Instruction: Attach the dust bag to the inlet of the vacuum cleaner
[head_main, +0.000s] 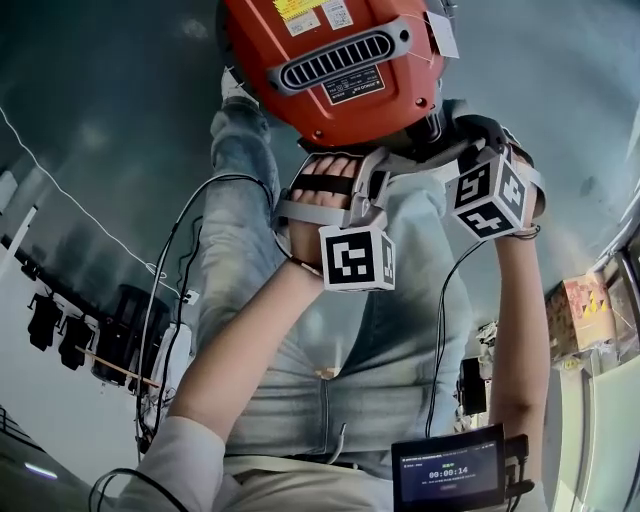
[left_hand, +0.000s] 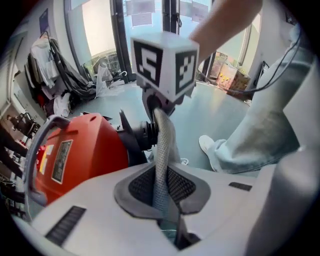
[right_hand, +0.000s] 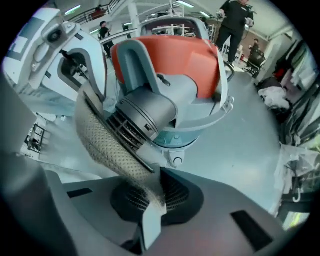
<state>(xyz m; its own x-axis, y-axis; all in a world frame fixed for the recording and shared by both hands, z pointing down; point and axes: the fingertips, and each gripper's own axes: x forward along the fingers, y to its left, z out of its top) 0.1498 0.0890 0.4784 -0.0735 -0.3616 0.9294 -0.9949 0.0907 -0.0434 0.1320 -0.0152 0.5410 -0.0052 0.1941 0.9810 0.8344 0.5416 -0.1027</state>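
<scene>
Lying against the grey inlet (right_hand: 145, 116) of the vacuum cleaner (right_hand: 175, 55), the dust bag (right_hand: 107, 145) is running up and left from the right hand-held gripper (right_hand: 150, 200), which is pinching its edge tight. The left hand-held gripper (left_hand: 167, 210) is clamping the opposite edge, seemingly farther from the inlet.

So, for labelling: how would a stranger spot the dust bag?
Find the orange vacuum cleaner, then its grey round inlet. The dust bag is the pale mesh fabric at that inlet, the only soft thing, pinched by the left tongs and the right tongs.
</scene>
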